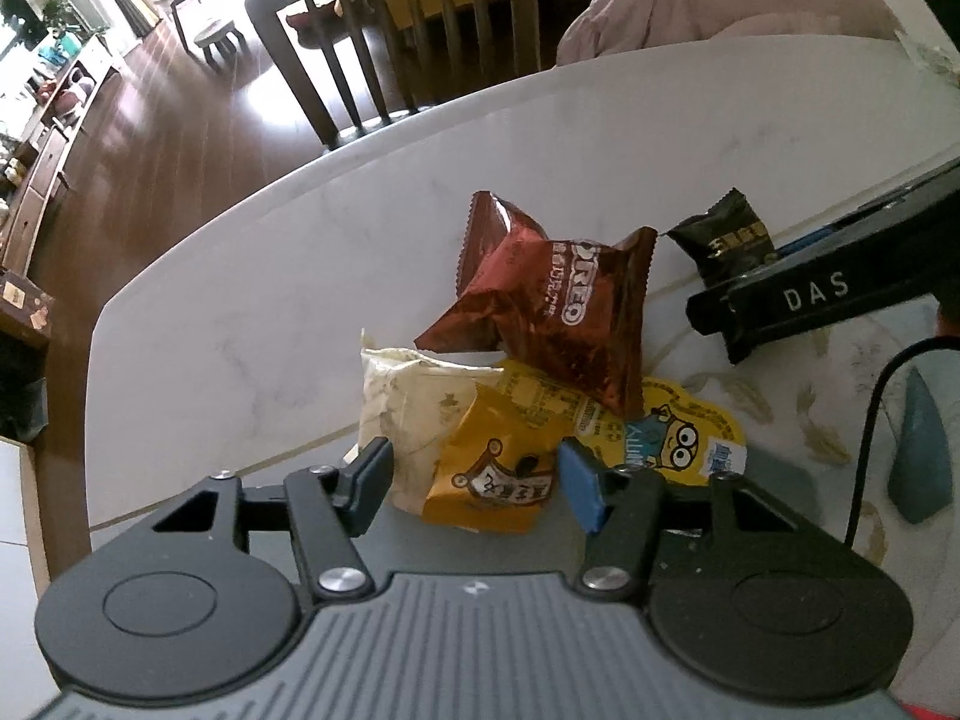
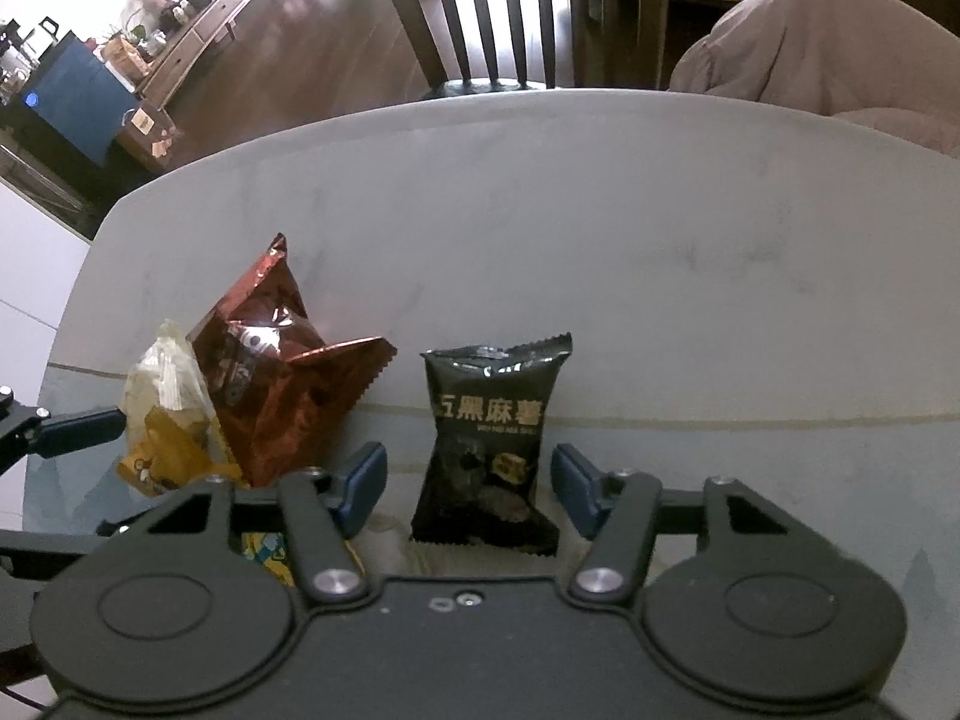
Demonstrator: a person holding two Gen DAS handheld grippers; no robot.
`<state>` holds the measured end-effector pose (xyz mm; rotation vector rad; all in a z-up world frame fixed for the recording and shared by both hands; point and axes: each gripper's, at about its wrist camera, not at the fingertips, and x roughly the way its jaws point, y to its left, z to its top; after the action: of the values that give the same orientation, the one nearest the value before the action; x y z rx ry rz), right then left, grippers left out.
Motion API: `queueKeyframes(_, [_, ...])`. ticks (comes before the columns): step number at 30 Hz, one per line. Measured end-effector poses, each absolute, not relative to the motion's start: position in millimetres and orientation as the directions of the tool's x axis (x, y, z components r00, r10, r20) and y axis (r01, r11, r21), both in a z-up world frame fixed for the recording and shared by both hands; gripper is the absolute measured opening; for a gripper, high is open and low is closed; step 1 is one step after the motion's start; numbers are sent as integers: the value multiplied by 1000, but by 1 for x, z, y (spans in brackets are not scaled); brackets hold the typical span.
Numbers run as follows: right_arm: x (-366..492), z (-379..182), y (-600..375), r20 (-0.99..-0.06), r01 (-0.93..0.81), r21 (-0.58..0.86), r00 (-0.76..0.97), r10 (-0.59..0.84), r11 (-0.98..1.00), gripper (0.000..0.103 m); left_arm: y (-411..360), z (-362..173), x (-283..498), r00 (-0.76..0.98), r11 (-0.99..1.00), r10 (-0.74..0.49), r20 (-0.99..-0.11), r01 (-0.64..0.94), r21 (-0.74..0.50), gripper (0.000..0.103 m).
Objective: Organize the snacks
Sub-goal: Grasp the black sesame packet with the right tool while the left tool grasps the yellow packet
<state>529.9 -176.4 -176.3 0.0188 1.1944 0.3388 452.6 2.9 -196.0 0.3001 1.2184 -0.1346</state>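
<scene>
The right claw [image 2: 468, 489] straddles the black pack [image 2: 489, 444], standing upright on the counter [image 2: 660, 276], pads just clear of it. The left claw [image 1: 474, 480], likewise open, brackets the yellow pack [image 1: 489, 474]; the Oreo bag [image 1: 552, 300] lies at its 12 o'clock.

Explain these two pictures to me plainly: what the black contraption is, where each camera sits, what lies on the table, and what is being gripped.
A person holds a two-finger gripper in each hand; a camera on each looks along its fingers. One view is from the left gripper, the other from the right gripper. On the pale table lie a brown Oreo packet, a cream packet, an orange packet, a yellow cartoon packet and a black packet. The left fingers straddle the orange and cream packets, the right the black one. Whether either is gripped yet is unclear.
</scene>
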Motion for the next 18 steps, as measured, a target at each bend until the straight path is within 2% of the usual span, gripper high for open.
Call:
queueKeyframes(5, [523, -175, -174, -904, -268, 154, 350, 245, 951, 42, -1, -198, 447, 362, 947, 89, -928, 258, 191, 32])
queueKeyframes(10, [518, -175, -179, -899, -251, 154, 366, 241, 956, 33, 4, -193, 441, 369, 953, 55, -928, 258, 159, 26])
queueKeyframes(18, [506, -169, -190, -897, -238, 180, 359, 259, 954, 31, 11, -182, 432, 361, 968, 33, -932, 221, 120, 19])
